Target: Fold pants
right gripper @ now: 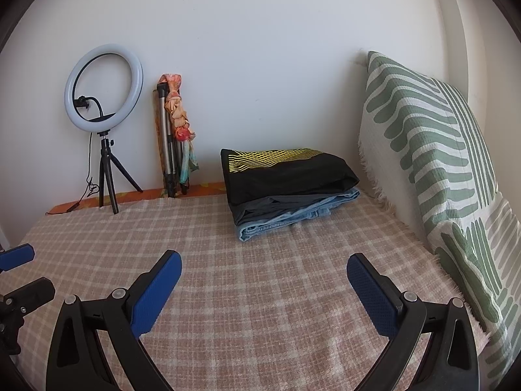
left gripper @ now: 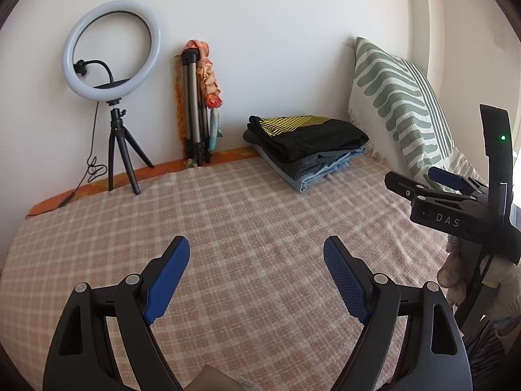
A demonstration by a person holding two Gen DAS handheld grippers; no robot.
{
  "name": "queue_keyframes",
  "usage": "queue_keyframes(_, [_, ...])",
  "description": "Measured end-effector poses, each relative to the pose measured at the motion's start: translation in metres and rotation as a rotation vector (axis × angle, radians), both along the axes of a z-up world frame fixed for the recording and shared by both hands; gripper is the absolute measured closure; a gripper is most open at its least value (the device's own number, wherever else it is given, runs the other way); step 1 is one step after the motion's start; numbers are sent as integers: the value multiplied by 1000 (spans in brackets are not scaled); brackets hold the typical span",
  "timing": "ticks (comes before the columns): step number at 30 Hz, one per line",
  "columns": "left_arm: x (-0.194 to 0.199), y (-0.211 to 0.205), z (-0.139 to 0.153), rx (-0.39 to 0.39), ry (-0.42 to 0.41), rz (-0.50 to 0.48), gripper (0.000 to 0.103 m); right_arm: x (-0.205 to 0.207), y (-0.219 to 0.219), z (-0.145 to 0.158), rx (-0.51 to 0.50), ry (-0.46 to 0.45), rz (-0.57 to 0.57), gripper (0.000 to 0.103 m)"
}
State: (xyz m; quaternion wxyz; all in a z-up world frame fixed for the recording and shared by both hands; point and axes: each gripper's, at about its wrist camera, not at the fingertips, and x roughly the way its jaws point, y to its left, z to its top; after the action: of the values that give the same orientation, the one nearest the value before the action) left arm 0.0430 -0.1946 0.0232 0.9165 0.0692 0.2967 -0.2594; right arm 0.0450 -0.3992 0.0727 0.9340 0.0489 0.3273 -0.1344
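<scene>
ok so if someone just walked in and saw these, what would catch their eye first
Probably the stack of folded clothes at the far side of the checked bedspread, a black garment with a yellow pattern on top and blue jeans at the bottom. Next, the white ring light on its small tripod by the wall at the far left, and the green-and-white pillow propped up on the right. Both the left gripper and right gripper hover open and empty.

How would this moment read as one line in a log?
left gripper: open, empty | right gripper: open, empty | folded clothes stack: on bed by pillow, untouched
</scene>
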Motion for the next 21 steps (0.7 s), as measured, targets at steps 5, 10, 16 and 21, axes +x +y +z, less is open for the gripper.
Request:
queue_keyframes(5, [2,1,0,-6,13,11,18,1,1,0,2,1,2,0])
queue_keyframes(10, [2,2,0,-2,2,23,18,1,3,-2,-2,6,7,0])
queue_keyframes(16, [1,1,0,2,-10,20,18,0,-1,1,9,-5,-6,0])
queue_keyframes(21, [0,0,-2,4,-14,16,18,-1,-2,1,8,-5,-6,0])
